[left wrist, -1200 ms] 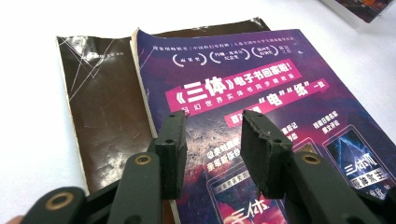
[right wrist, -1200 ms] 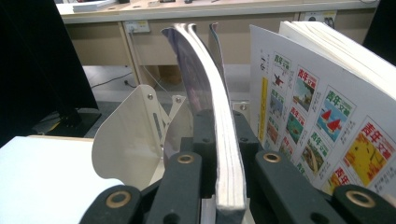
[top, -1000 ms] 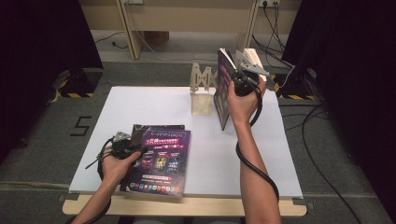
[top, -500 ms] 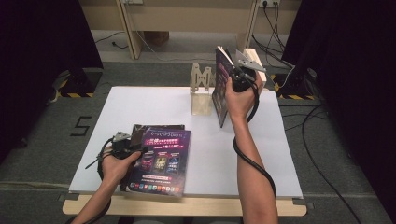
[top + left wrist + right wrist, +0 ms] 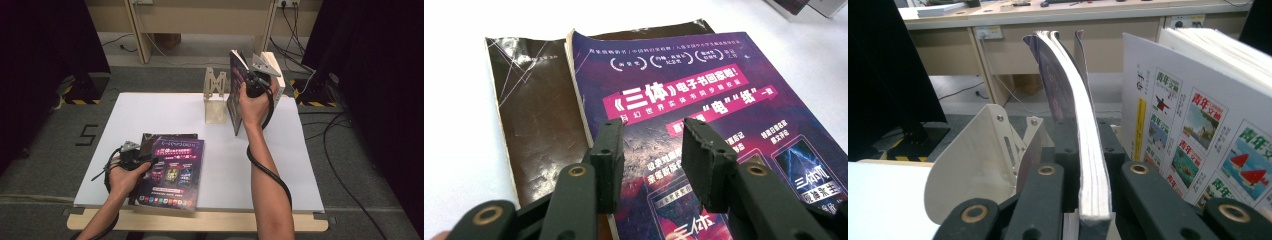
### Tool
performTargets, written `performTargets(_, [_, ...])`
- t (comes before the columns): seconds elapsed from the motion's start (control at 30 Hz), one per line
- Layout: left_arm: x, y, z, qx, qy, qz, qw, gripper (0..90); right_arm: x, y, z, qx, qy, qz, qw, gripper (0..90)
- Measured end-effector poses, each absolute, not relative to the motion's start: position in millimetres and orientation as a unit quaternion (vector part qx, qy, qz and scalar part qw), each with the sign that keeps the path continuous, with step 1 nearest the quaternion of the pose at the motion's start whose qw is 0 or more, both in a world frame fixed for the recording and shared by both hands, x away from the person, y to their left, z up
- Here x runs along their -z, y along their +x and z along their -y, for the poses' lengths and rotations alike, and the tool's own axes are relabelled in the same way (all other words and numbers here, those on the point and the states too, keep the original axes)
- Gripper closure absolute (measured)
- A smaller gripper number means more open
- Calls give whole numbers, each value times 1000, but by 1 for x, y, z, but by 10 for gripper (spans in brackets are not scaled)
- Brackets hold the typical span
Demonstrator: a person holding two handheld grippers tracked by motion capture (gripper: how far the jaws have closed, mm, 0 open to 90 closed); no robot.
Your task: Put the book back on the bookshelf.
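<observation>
A purple paperback [image 5: 172, 170] lies flat at the table's front left, on top of a dark brown book [image 5: 150, 137]. My left gripper [image 5: 150, 161] rests at its left edge, open. In the left gripper view its jaws [image 5: 651, 135] stand apart over the purple cover [image 5: 724, 100], with the brown book [image 5: 534, 110] to the left. At the back, my right gripper [image 5: 245, 84] is shut on the top of an upright dark purple book [image 5: 235, 100]. The right gripper view shows that book's page edge [image 5: 1088, 150] clamped between the jaws.
A cream metal bookend [image 5: 216, 95] [image 5: 978, 160] stands just left of the held book. A white book [image 5: 277, 75] [image 5: 1198, 115] stands upright just right of it. The white table [image 5: 165, 110] ends close behind them. Cables lie on the floor at the right.
The right gripper has shifted slightly to the left with the upright book. The left hand has stayed put.
</observation>
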State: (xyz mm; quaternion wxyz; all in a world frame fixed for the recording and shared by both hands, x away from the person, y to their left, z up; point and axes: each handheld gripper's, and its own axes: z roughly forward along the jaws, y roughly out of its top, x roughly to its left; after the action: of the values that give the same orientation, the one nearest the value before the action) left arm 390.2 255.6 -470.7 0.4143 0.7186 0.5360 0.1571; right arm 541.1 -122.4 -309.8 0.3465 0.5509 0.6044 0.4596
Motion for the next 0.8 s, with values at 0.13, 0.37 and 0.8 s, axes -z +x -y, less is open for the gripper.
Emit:
performTargets(0.13, [471, 390, -255, -157, 720, -536, 413, 602, 311, 541, 123, -458, 550, -602, 353, 844])
performTargets(0.37, [471, 390, -254, -155, 721, -534, 413, 602, 311, 538, 122, -445, 560, -605, 350, 829])
performTargets(0.8, [471, 389, -253, -155, 724, -533, 411, 601, 301, 531, 130, -432, 573, -607, 342, 753])
